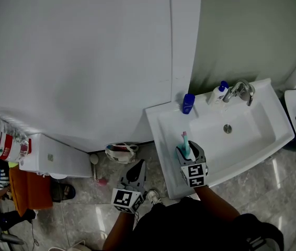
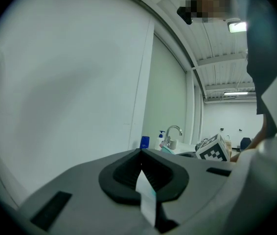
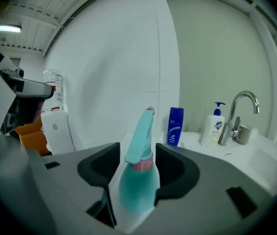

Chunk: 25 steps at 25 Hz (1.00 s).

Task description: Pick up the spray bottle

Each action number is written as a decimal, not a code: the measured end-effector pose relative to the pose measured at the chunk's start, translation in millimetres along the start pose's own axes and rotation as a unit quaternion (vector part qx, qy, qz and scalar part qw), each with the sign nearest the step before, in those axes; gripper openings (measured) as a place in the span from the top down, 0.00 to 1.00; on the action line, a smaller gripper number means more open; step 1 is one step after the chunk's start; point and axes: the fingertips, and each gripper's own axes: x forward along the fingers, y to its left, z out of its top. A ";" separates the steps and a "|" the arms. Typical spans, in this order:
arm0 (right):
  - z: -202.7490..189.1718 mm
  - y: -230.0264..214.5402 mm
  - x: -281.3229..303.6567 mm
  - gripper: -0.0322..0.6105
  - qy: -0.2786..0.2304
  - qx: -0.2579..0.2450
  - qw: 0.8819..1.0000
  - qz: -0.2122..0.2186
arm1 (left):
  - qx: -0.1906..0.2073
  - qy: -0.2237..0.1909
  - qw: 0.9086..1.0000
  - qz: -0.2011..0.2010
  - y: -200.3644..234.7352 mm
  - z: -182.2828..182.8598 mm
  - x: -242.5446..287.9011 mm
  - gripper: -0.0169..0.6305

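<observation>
No part is taken by the left gripper (image 1: 137,166). Its fingers (image 2: 124,175) are pressed together with nothing between them, so little risk is seen on that side.

The risk lies at the right gripper (image 1: 189,149). Its fingers (image 3: 98,168) appear to be closed on the body of the spray bottle (image 3: 139,180), which is held upright between them at the near left end of the sink (image 1: 265,140). The hold is taken on a smooth, rounded body, and the trigger head rises above the fingertips. It is judged that the bottle could slip or tip between the pads once lifted, or be knocked against the sink wall close beneath the fingers. The blue bottle (image 1: 188,103) and the tap (image 1: 240,90) stand well beyond the fingertips and are not threatened.

The left gripper is held low beside the sink, over the floor, and is pointed almost level toward the wall. The right gripper is pointed slightly downward, with the forearm stretched out from the body behind it.
</observation>
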 end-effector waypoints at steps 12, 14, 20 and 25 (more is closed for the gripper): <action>-5.1 -3.5 2.0 0.70 0.000 -0.014 0.999 -0.040 | -0.002 0.003 1.000 -0.008 3.6 -1.1 -0.9 0.98; -4.0 -3.5 1.7 0.71 -0.002 -0.017 0.999 -0.040 | -0.003 0.003 1.000 -0.009 2.6 -1.2 -0.8 0.98; 7.5 -7.8 -2.5 0.73 -0.018 -0.027 0.999 -0.036 | 0.000 0.004 1.000 -0.009 3.8 -1.5 -0.9 0.98; 30.8 -9.8 -12.1 0.74 -0.041 -0.036 0.998 -0.025 | -0.003 0.002 1.000 -0.016 -2.4 -0.8 1.8 0.98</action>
